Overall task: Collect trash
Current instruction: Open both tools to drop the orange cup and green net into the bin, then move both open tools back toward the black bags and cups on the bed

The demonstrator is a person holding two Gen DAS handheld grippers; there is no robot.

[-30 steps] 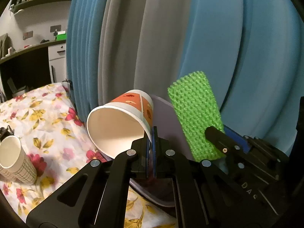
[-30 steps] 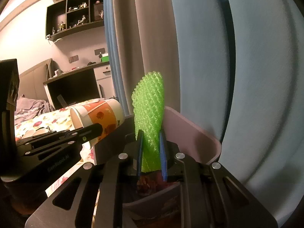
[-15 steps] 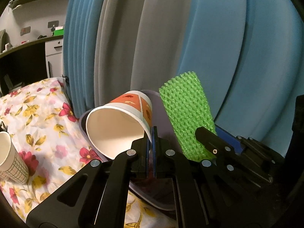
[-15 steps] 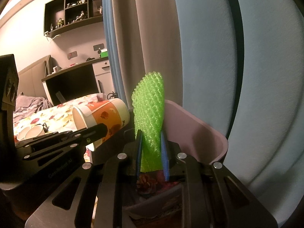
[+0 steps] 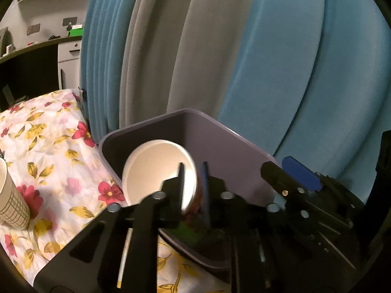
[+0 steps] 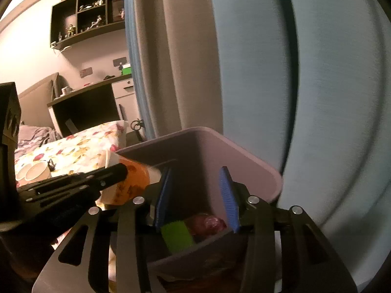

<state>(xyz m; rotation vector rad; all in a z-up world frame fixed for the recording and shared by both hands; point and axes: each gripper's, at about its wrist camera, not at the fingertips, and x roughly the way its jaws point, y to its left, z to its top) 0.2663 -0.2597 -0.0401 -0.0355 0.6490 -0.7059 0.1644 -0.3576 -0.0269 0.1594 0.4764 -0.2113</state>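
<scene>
A purple bin (image 5: 220,134) stands at the edge of a flowered bed, against blue and grey curtains. My left gripper (image 5: 193,188) is open over the bin; the orange paper cup (image 5: 158,171) tips loose between its fingers, mouth toward the camera. My right gripper (image 6: 195,195) is open and empty above the bin (image 6: 256,171). The green foam net (image 6: 177,235) lies inside the bin beside pink wrapping (image 6: 207,222). The orange cup (image 6: 132,185) shows at the bin's left rim.
A checked paper cup (image 5: 9,200) stands on the flowered sheet (image 5: 48,146) at the left. Two more cups (image 6: 34,172) sit farther back on the bed. Curtains (image 5: 244,48) hang right behind the bin. A dark desk and shelves stand beyond.
My right gripper opened and the green foam net dropped into the bin. My left gripper opened and the orange cup is slipping down toward the bin. Both grippers moved lower over the bin.
</scene>
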